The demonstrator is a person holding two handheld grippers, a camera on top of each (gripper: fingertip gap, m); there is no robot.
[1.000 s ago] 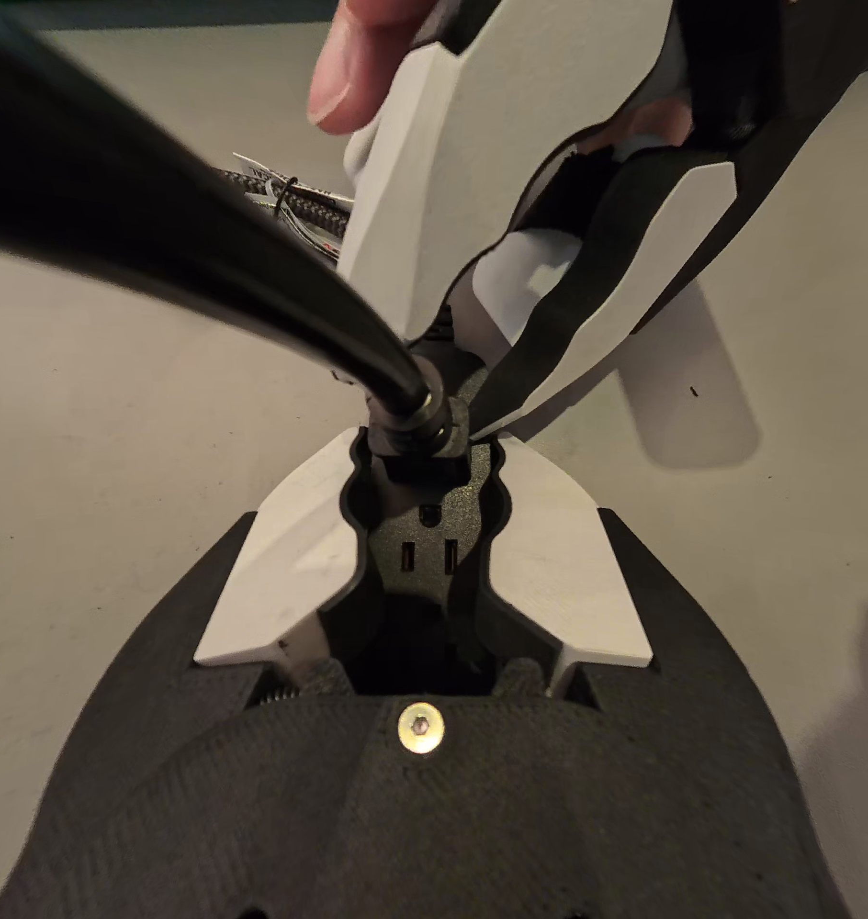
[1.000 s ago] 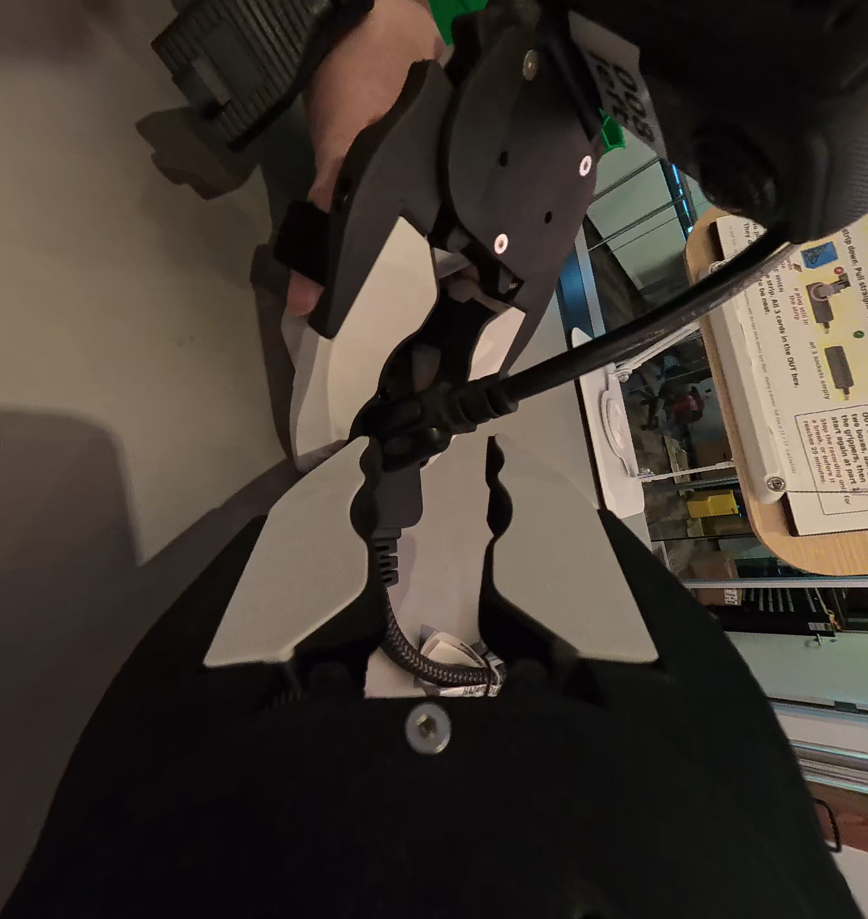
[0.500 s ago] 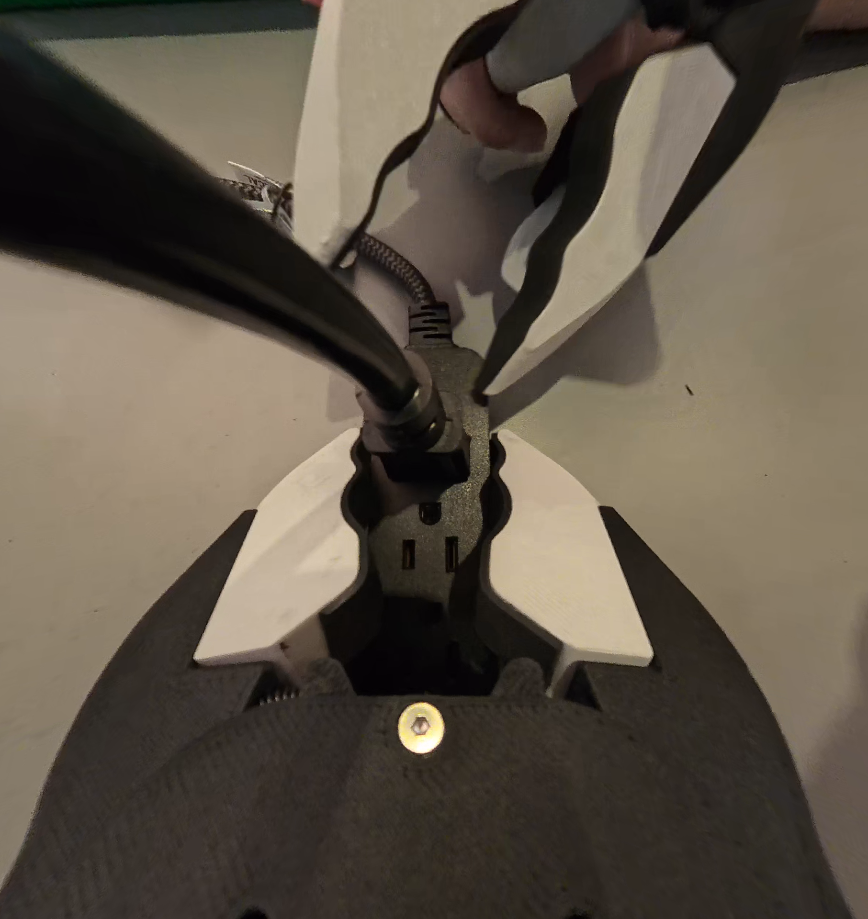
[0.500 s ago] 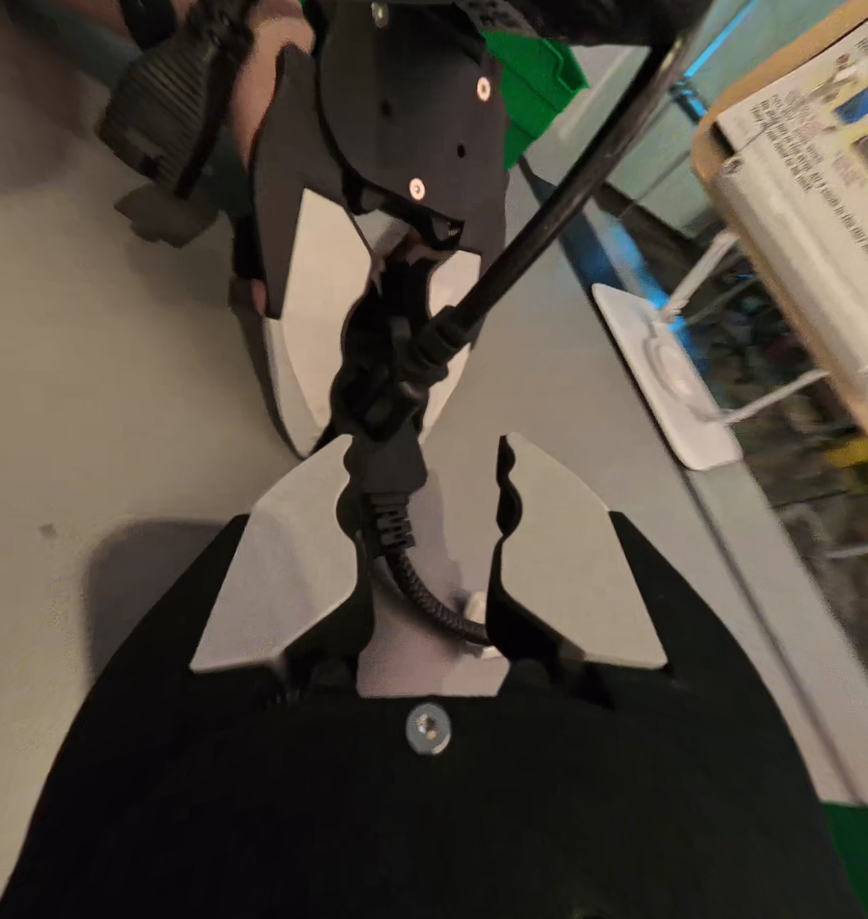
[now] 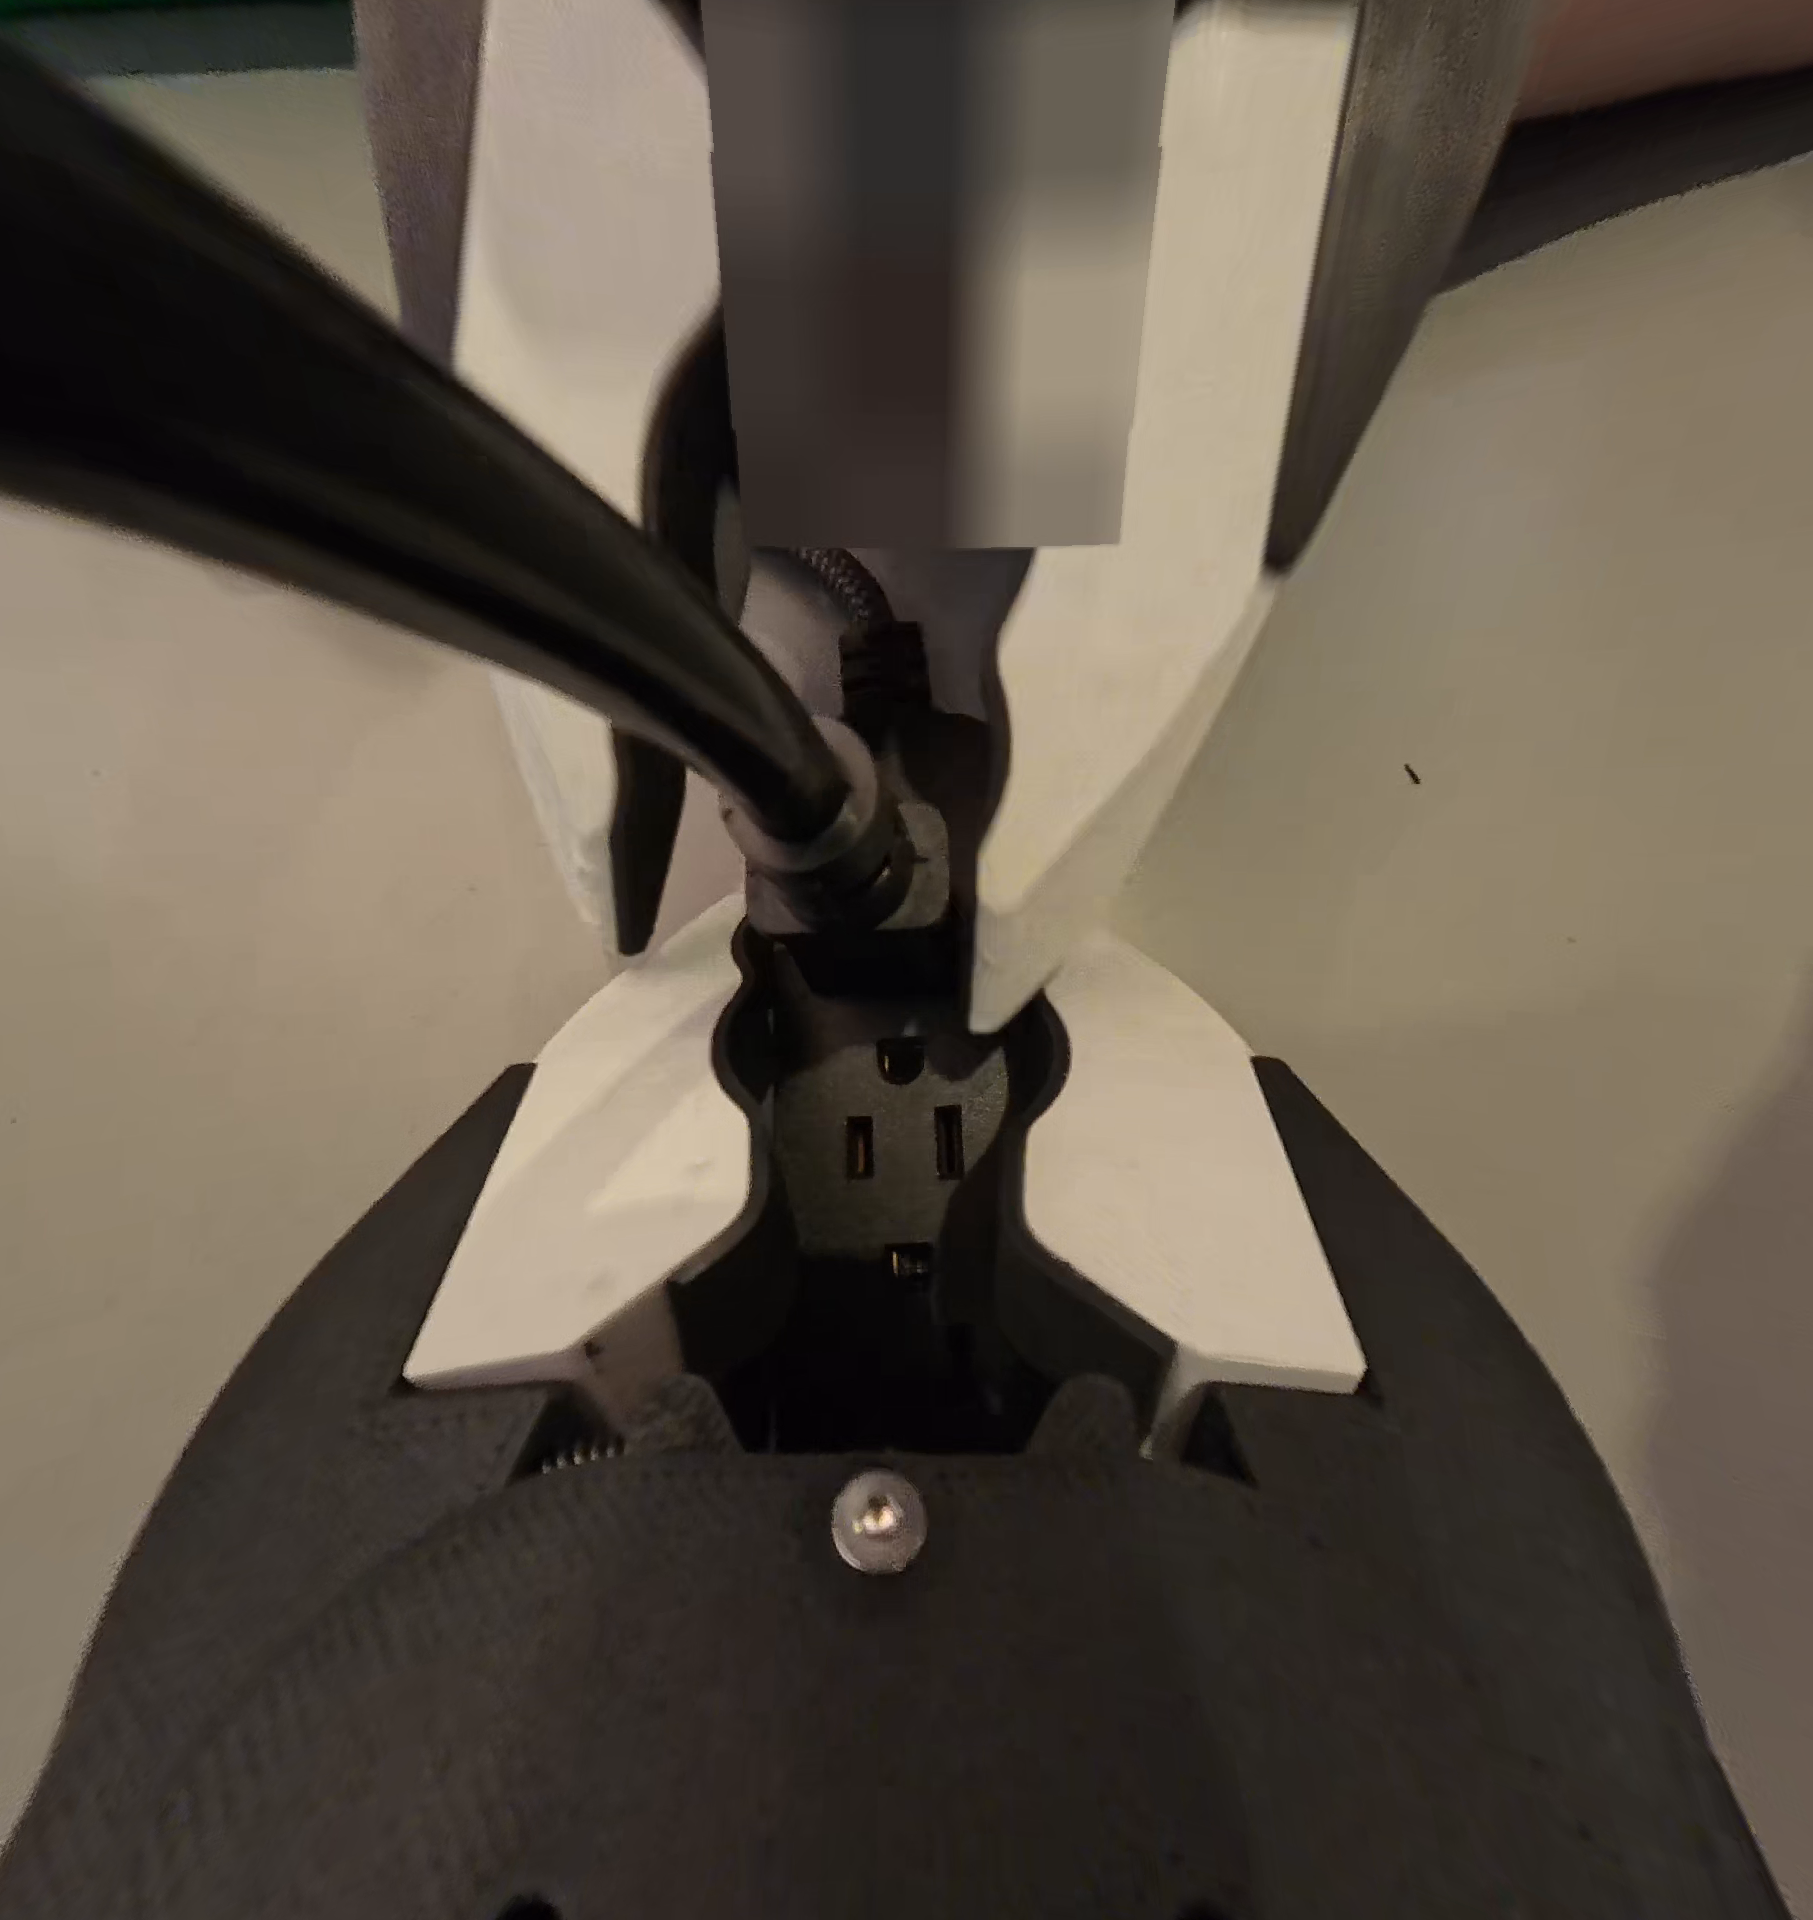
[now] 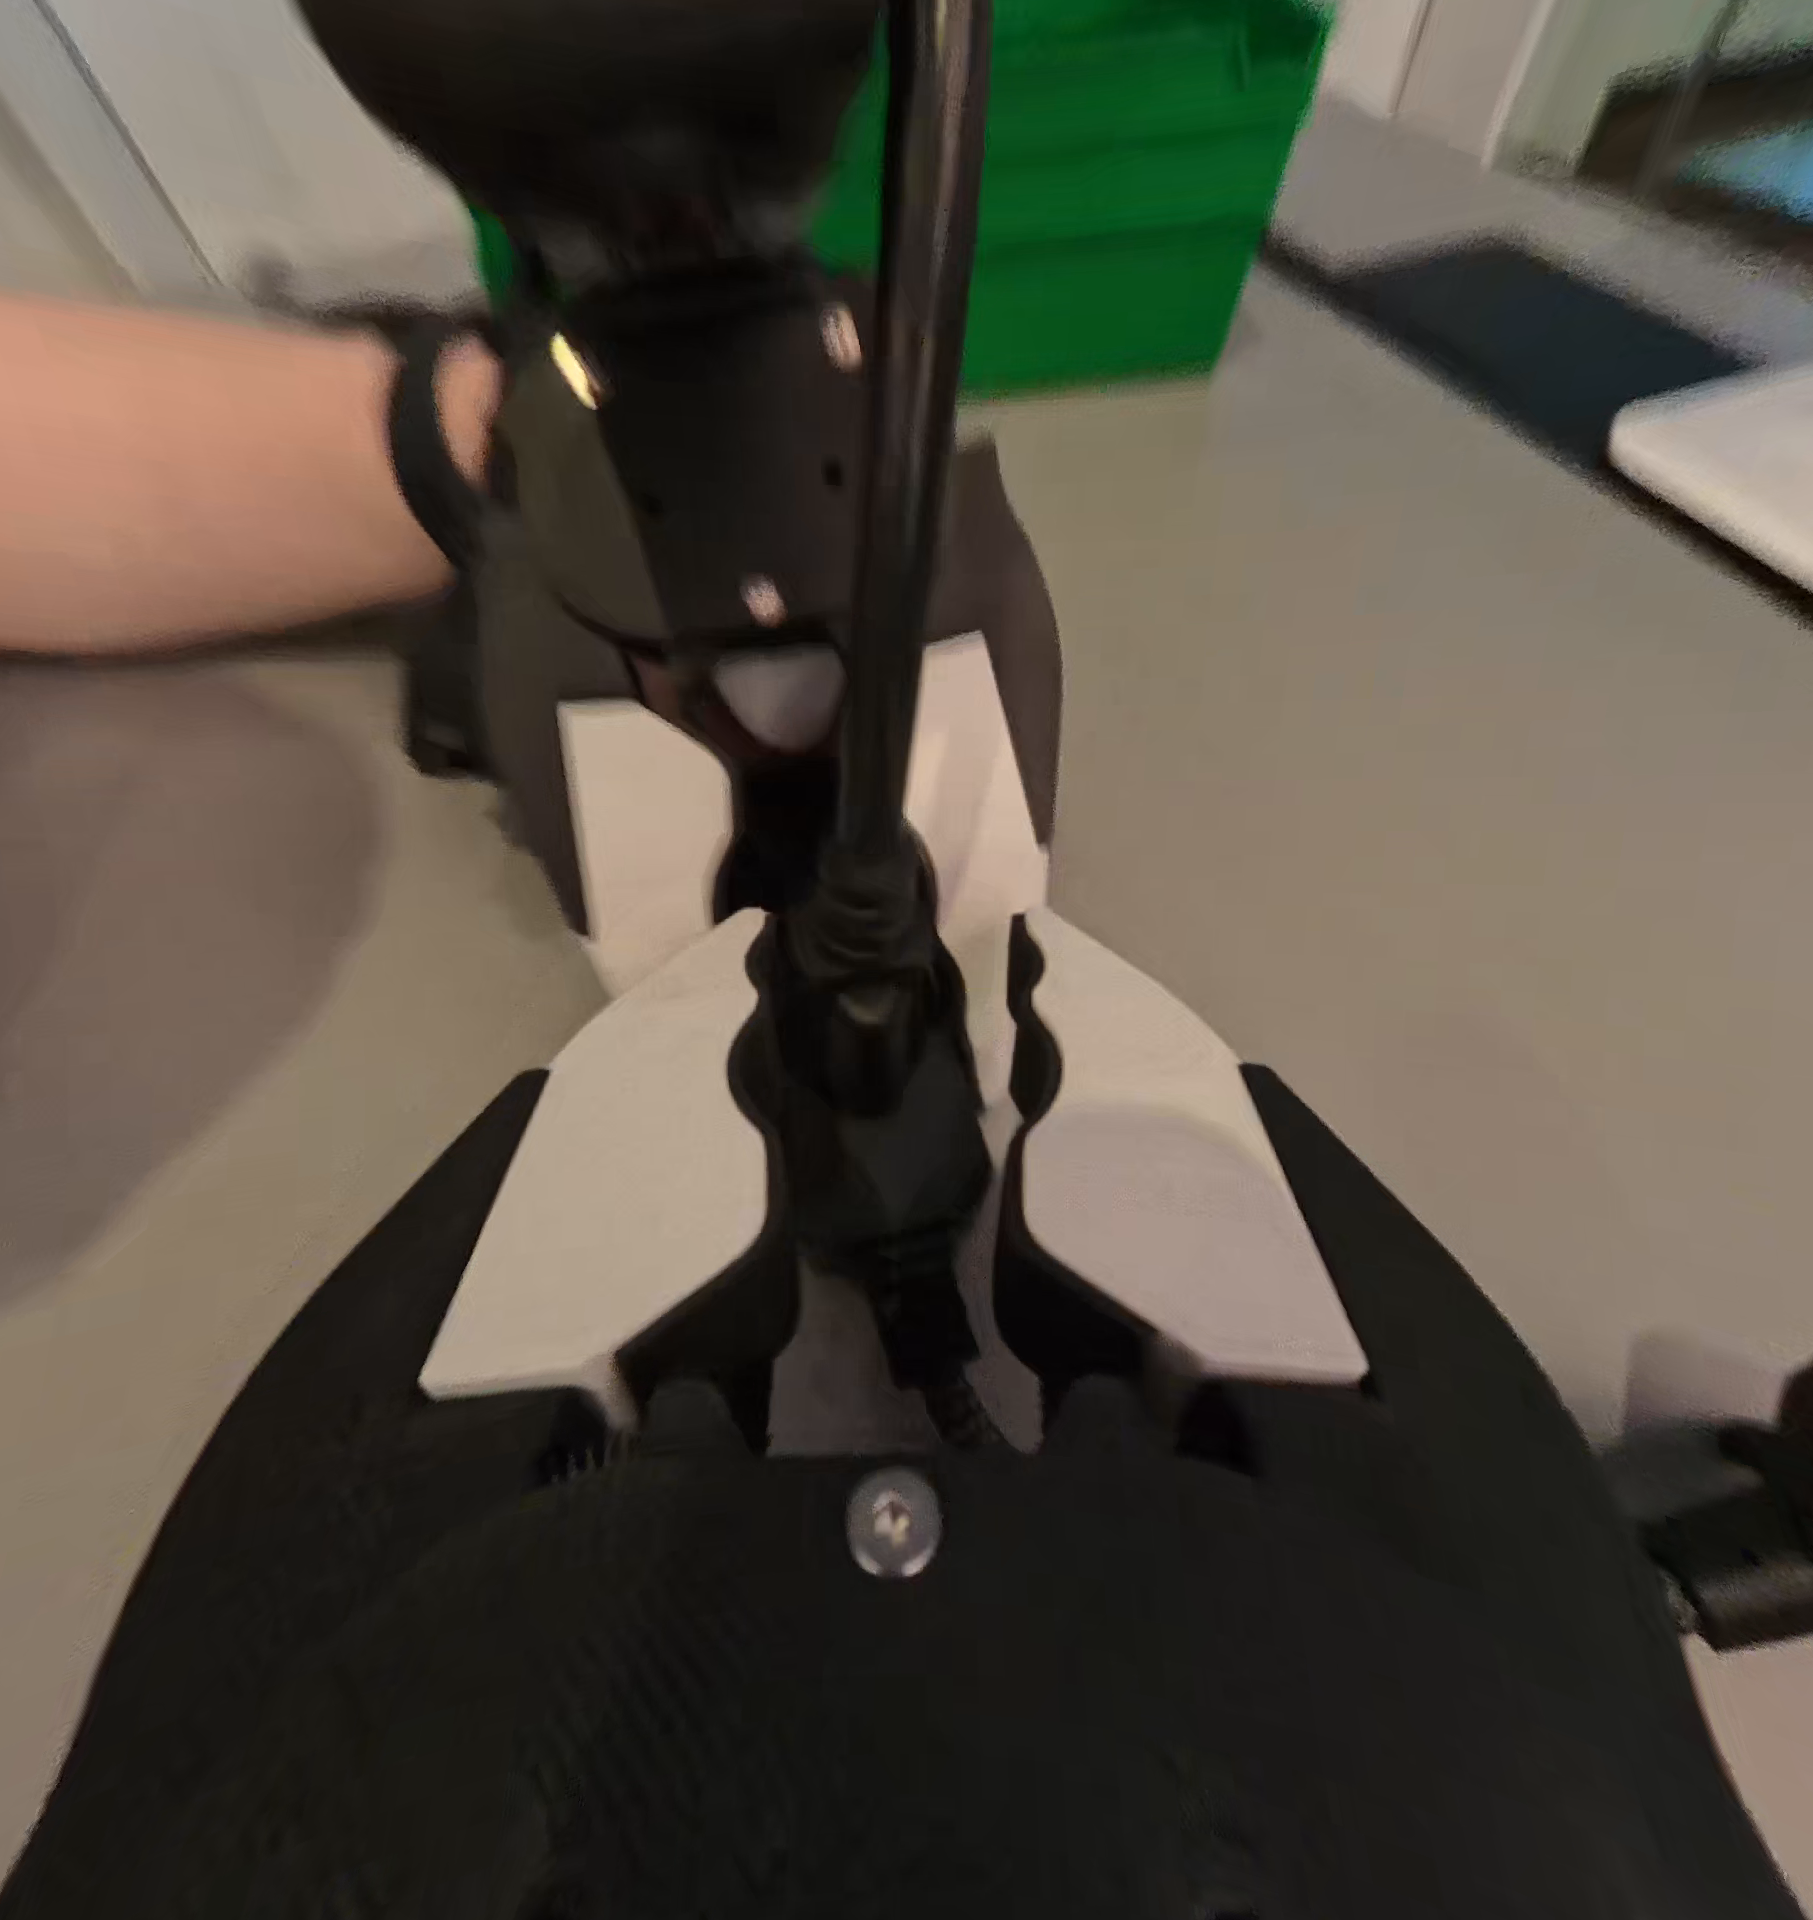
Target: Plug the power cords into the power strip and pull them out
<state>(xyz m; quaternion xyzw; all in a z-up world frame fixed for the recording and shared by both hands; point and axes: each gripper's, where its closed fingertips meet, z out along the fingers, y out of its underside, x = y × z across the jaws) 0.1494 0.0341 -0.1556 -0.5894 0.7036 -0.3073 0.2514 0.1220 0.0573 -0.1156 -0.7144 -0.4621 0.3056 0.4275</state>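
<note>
**Both tongs crowd the power strip's plugged end**

The power strip [image 5: 886, 1153], black and narrow, lies on the pale table [image 5: 206, 935] and is the landmark here. The left gripper [image 5: 886, 1023] is clamped on the strip's two long edges, one bare outlet showing between its white fingers [image 5: 611, 1143]. Just beyond that outlet a black plug [image 5: 860, 852] sits in the strip, its thick power cord [image 5: 362, 499] rising up and to the left, across the near view.

The right gripper [image 6: 886, 1023] comes at the strip from the far end, facing the left one. Its tongs stand apart: the plug and strip end lie between them, against one finger, with a clear gap to the other finger [image 6: 1141, 1122]. Its fingertip nearly meets the left gripper's fingertip beside the plug, so hardly any room is left there.

To either side of the strip the table is open. A green bin [image 6: 1110, 187] stands well behind the strip; a forearm [image 6: 154, 468] reaches in beside it.
</note>
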